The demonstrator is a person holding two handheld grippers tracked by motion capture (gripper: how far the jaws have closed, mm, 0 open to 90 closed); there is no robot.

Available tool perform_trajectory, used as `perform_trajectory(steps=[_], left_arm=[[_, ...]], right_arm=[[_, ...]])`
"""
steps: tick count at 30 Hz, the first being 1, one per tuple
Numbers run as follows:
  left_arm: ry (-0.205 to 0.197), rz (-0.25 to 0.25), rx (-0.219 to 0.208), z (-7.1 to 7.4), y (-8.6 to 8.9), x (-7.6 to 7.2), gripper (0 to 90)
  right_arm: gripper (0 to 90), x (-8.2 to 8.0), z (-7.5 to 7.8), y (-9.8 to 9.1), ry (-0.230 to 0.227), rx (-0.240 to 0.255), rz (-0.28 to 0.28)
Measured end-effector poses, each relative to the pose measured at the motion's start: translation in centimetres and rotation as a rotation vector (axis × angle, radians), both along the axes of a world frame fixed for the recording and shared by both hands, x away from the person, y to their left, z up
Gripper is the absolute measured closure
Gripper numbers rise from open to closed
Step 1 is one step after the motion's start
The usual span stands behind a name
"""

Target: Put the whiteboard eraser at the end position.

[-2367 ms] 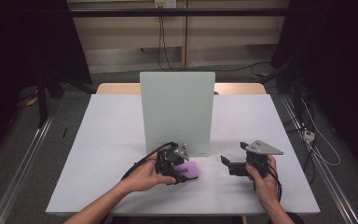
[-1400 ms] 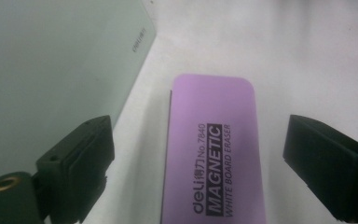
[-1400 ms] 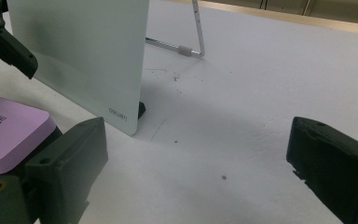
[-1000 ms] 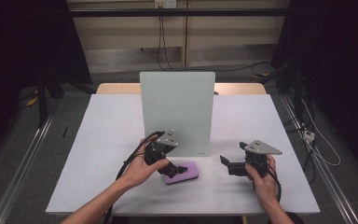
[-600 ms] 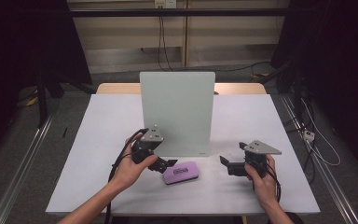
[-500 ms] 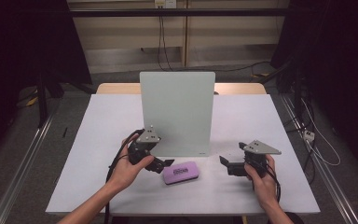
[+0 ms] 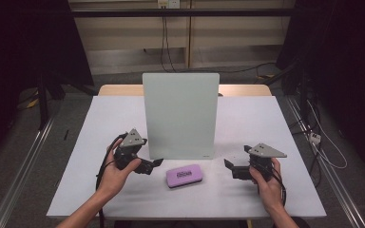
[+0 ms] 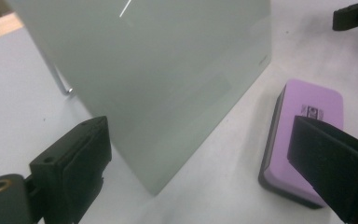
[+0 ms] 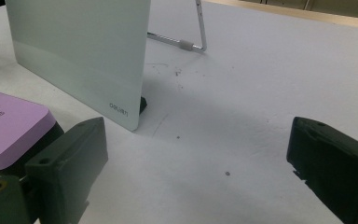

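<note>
A purple eraser (image 7: 184, 175) with a dark underside lies flat on the white table (image 7: 100, 123), just in front of an upright pale green glass board (image 7: 180, 114). My left gripper (image 7: 153, 165) hovers a little left of the eraser, open, nothing between its jaws. In the left gripper view the left gripper (image 8: 200, 186) faces the board's (image 8: 168, 70) lower corner, with the eraser (image 8: 307, 107) beyond its right jaw. My right gripper (image 7: 229, 168) is open and empty, right of the eraser. In the right gripper view the eraser (image 9: 9, 126) shows beside its left jaw, the right gripper (image 9: 200, 182) over bare table.
The board (image 9: 79, 46) stands on a thin metal wire stand (image 9: 198, 28) behind it. Beyond the table's edges are dark floor, metal rails (image 7: 24, 161) and cables (image 7: 323, 137). Bare table surface lies to both sides of the board.
The left gripper held the eraser, set it flat on the table, opened and drew back to the left. The right gripper has stayed still.
</note>
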State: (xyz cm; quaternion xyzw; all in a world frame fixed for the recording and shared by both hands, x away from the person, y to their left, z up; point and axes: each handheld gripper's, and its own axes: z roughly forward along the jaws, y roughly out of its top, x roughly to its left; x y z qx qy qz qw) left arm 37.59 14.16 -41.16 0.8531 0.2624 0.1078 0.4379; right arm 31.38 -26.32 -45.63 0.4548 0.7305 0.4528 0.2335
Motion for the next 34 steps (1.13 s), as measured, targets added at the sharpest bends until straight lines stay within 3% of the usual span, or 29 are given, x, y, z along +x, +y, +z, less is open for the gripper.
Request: perform_trajectory(steps=[7,9,13,19,28,30,34], left_arm=[[-0.014,0.047,-0.003,-0.1,1.8,-0.5,6.3],[-0.033,0.070,-0.007,-0.2,2.5,-0.6,6.3],[-0.035,0.094,-0.031,-0.6,3.6,-0.9,6.3],[-0.025,0.118,-0.026,-1.1,4.8,-1.3,6.3],[-0.012,0.178,-0.071,-2.4,6.2,-2.2,6.1],[0.007,0.183,-0.098,-2.6,6.6,-2.3,6.2],[-0.002,0.225,-0.127,-2.6,7.1,-2.1,6.0]], right_arm=[[5.1,-0.2,0.0,-0.2,0.004,-0.002,-0.009],[5.1,-0.3,0.0,-0.2,0.007,-0.001,-0.014],[5.1,-0.4,-0.1,-0.3,0.009,-0.001,-0.021],[5.1,-0.5,-0.1,-0.4,0.010,-0.003,-0.023],[5.0,-0.6,-0.1,-0.5,0.014,-0.003,-0.026],[5.0,-0.6,-0.1,-0.5,0.014,-0.005,-0.026],[5.0,-0.6,-0.2,-0.6,0.017,-0.003,-0.030]])
